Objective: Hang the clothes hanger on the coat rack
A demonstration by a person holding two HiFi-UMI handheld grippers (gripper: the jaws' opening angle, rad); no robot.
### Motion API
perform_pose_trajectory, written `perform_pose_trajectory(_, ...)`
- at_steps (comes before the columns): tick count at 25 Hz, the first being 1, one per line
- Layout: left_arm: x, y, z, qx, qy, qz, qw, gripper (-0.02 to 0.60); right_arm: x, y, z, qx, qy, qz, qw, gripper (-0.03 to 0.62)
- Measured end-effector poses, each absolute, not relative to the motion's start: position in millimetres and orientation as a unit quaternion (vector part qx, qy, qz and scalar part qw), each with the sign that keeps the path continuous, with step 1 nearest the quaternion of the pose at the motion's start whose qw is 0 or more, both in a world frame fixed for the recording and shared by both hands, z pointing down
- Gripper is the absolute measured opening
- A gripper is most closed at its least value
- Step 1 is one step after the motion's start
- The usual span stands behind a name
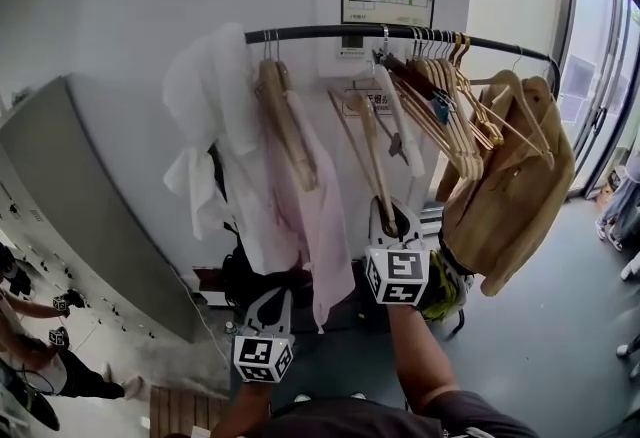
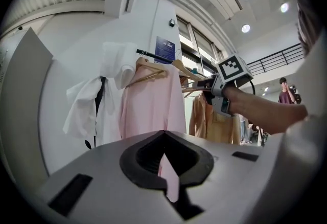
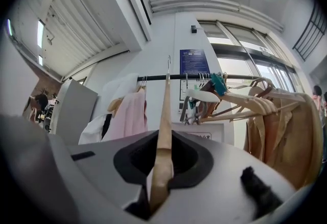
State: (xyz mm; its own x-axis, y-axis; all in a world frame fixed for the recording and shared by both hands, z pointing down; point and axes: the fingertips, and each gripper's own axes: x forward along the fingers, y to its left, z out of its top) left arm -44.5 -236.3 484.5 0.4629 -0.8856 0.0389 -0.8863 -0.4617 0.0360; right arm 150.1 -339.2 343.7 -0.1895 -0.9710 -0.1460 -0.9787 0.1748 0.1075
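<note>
A black rail (image 1: 330,30) of the coat rack runs across the wall at head height. My right gripper (image 1: 392,216) is shut on the lower end of a bare wooden hanger (image 1: 372,151) and holds it up. In the right gripper view the hanger (image 3: 164,115) rises straight from the jaws and its metal hook crosses the rail (image 3: 240,76). Whether the hook rests on the rail I cannot tell. My left gripper (image 1: 270,298) hangs lower, just left of a pink shirt (image 1: 320,216). A thin pink sliver shows between its jaws (image 2: 163,152); pinched cloth or background, unclear.
On the rail hang a white garment (image 1: 205,126), the pink shirt, a bunch of empty wooden hangers (image 1: 450,106) and a tan jacket (image 1: 510,186). A grey cabinet (image 1: 80,196) stands left, glass doors (image 1: 600,86) right. People stand at the far left (image 1: 30,326).
</note>
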Motion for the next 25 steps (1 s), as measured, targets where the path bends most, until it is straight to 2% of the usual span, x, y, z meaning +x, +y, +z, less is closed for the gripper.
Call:
perform_pose_trajectory(10,-69,-245,482,0.858,-0.512,-0.012,0.037,0.002,134,-410,269,-0.645,0.756,0.105,0.024,0.044)
perform_pose_trajectory(25,-90,-244,494,0.855,-0.518,0.009,0.032,0.002,133,-459,296,-0.662,0.746,0.056,-0.044,0.044)
